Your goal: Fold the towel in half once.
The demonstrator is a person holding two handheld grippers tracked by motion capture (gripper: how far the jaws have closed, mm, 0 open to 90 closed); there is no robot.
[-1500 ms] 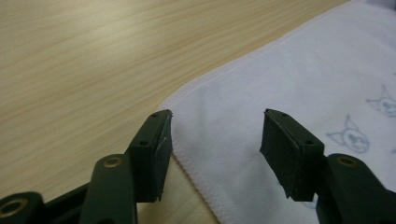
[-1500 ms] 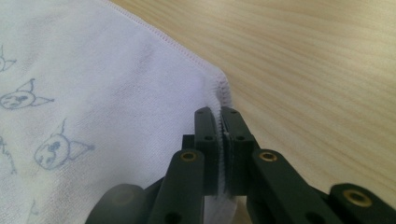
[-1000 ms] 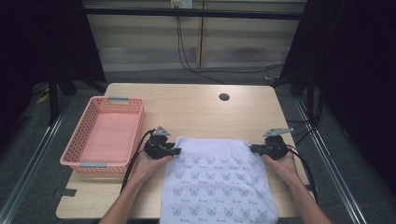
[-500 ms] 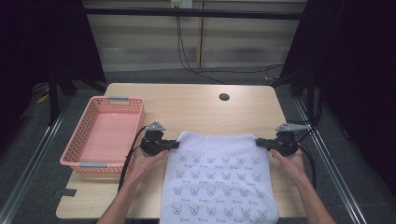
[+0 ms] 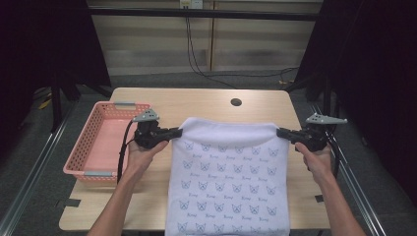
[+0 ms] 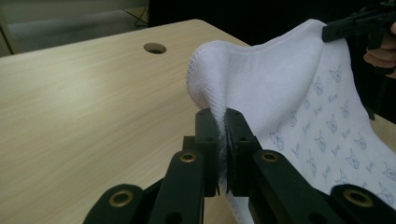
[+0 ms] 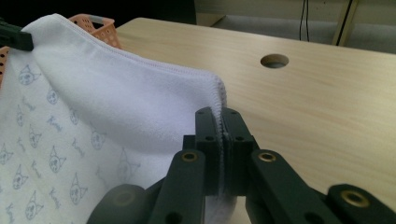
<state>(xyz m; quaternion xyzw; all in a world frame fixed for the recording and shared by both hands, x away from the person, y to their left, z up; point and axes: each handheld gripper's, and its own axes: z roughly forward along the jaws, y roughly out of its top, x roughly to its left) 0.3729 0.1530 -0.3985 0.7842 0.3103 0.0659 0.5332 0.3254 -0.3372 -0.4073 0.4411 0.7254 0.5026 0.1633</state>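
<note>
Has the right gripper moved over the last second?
Yes. The right gripper, shut on the towel corner, has gone outward to the table's right edge and slightly farther from the person, stretching the towel's far edge.

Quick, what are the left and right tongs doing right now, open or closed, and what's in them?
Left tongs: closed on one far corner of the white towel.
Right tongs: closed on the towel's other far corner.
</note>
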